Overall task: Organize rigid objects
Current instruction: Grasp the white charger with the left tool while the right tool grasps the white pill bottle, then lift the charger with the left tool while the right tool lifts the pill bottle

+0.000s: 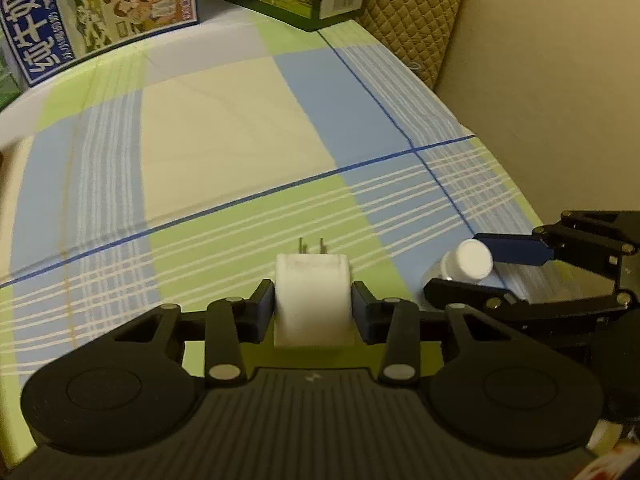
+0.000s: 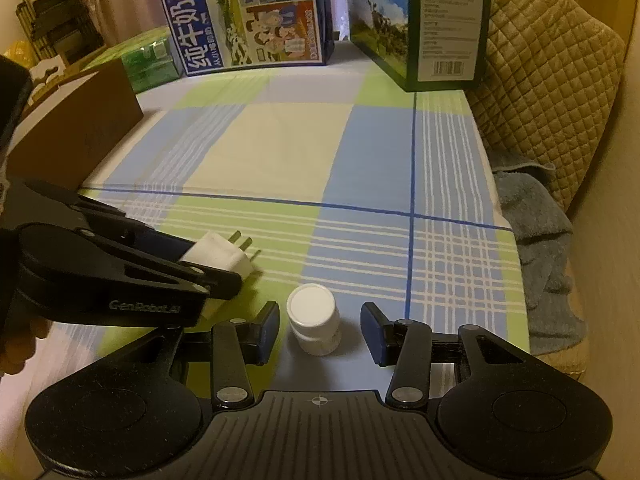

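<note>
A white plug charger with two metal prongs pointing away sits between the pads of my left gripper, which is shut on its sides just above the checked tablecloth. The right wrist view shows the same charger in the left gripper at the left. A small white bottle with a round white cap stands upright on the cloth between the fingers of my right gripper. Those jaws are open, with a gap on each side of the bottle. In the left wrist view, the bottle and right gripper appear at the right.
A blue milk carton box and a dark green box stand at the table's far edge. A brown cardboard box and a green pack lie at the left. A quilted cushion and grey towel border the right edge.
</note>
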Tool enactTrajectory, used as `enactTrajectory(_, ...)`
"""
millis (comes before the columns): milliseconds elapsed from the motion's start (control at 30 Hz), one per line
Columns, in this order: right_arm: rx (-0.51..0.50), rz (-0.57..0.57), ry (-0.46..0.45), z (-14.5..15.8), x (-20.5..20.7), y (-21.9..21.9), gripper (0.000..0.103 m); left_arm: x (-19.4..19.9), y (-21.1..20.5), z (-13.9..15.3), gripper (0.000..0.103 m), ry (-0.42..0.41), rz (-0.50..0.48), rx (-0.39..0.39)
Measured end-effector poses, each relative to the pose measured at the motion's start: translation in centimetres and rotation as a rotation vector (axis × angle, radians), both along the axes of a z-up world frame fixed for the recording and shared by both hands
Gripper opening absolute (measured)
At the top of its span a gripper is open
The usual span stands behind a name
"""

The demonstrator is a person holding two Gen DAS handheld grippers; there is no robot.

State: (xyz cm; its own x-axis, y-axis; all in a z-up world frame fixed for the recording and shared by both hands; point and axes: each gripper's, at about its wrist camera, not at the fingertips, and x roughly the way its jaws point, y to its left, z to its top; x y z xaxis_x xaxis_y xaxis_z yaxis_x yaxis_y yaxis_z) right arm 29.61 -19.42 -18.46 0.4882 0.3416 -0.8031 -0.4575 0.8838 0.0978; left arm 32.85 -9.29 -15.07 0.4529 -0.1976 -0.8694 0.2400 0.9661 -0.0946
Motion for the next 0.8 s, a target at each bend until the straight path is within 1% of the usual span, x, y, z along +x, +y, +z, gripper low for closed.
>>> enactTrajectory(67,-0.003,0.006,0.001,-0.2,0.2,0.2,0.042,-0.2,0.5,0.0,0.037,-0.007,0.011,0.015)
enactTrajectory(200,-0.011,0.014,0.007,-0.6,0.4,0.5,0.038,-0.7,2.4,-0.1,0.037,-0.006,0.057,0.017)
enactTrajectory(333,-0.015,0.020,0.011,-1.0,0.4,0.7,0.033,-1.7,4.4,0.0,0.037,-0.003,0.109,0.026)
enactTrajectory(467,-0.020,0.025,0.017,-1.4,0.3,0.9,0.026,-3.2,6.3,0.0,0.037,0.001,0.166,0.032)
enactTrajectory(633,-0.011,0.044,0.014,-1.3,-0.2,1.1,0.024,-5.1,7.9,0.1,0.037,0.009,0.224,0.033)
enactTrajectory(800,-0.003,0.087,0.027,-1.4,-1.5,2.0,0.024,-7.2,8.5,0.3,0.037,0.018,0.250,0.034)
